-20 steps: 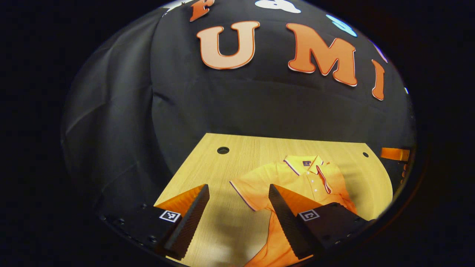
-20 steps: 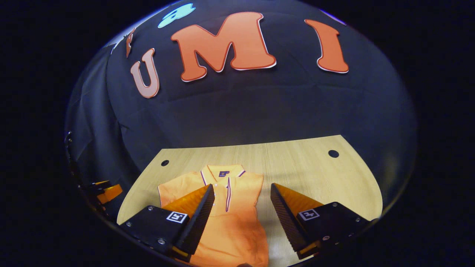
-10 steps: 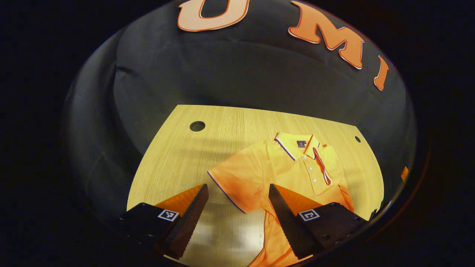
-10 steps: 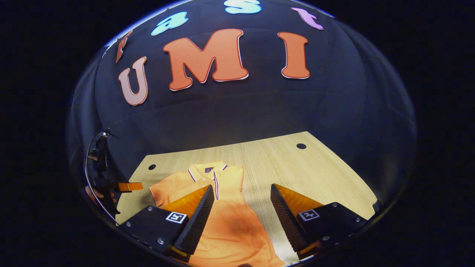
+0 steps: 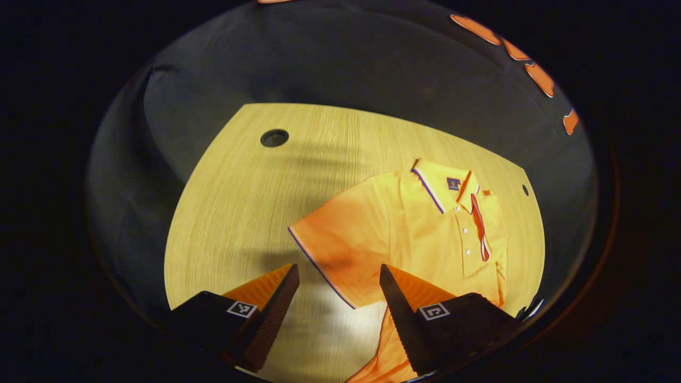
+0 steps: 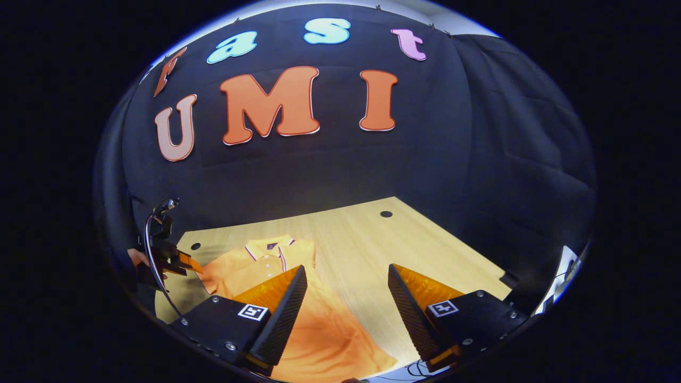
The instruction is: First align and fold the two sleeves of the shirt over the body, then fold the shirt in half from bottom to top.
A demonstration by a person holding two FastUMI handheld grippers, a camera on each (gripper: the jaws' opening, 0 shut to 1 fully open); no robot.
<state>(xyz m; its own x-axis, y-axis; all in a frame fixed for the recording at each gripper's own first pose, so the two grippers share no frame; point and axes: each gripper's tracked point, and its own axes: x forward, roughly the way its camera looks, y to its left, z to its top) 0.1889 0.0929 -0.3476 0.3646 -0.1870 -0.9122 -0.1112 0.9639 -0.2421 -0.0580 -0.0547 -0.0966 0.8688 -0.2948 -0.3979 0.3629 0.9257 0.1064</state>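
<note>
An orange polo shirt (image 5: 425, 229) lies flat on the wooden table (image 5: 239, 202), collar (image 5: 441, 183) toward the far wall. One short sleeve (image 5: 335, 250) spreads out to the side. The shirt's other side runs in a straight edge. My left gripper (image 5: 338, 271) hovers open just in front of that spread sleeve's hem, with nothing between its fingers. In the right gripper view the shirt (image 6: 319, 330) lies at lower left, and my right gripper (image 6: 347, 271) is open over its side edge and bare wood. The left gripper (image 6: 178, 259), held by a hand, shows at the far left.
The table has round holes near its far corners (image 5: 274, 138) (image 6: 386, 214). Black cloth walls close in the back and sides. Bare wood (image 6: 415, 250) stretches to the right of the shirt. Cables (image 6: 420, 367) hang at the table's near right edge.
The left gripper has tipped down and come closer over the spread sleeve. The right gripper has swung to the right, so the shirt slid toward its left. Both stayed open.
</note>
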